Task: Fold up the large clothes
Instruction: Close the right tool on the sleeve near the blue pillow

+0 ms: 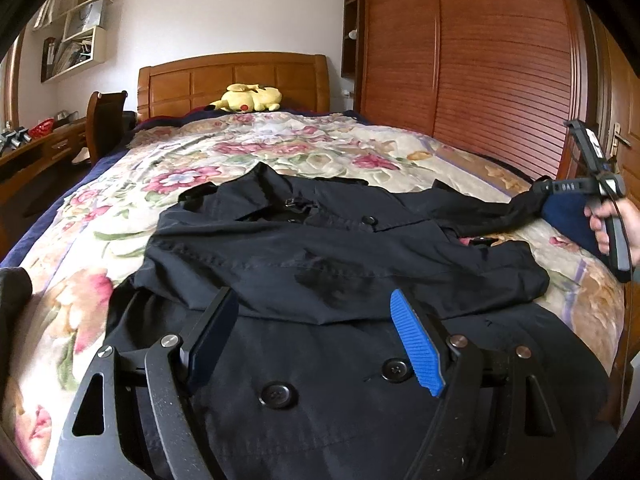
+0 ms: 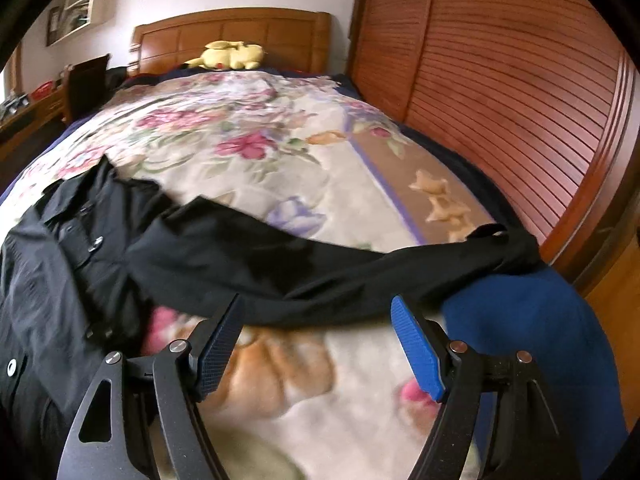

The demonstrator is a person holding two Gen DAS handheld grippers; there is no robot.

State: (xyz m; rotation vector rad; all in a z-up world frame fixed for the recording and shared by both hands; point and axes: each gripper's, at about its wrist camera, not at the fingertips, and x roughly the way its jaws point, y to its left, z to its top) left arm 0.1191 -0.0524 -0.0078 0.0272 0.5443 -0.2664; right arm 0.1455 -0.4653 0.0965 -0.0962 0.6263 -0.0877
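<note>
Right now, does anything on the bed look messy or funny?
Yes. The black coat lies mostly flat, but its sleeve is stretched out sideways, with the cuff at the bed's edge on a blue cloth. A yellow plush toy lies by the headboard.

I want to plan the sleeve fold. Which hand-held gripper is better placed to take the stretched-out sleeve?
Probably the right hand-held gripper: it is open just before the sleeve. The left is over the coat front.

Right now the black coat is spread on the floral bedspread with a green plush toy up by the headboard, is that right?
Not quite: the plush toy is yellow, not green, as the left wrist view shows. The black coat is indeed spread on the floral bedspread, with the toy by the headboard.
</note>
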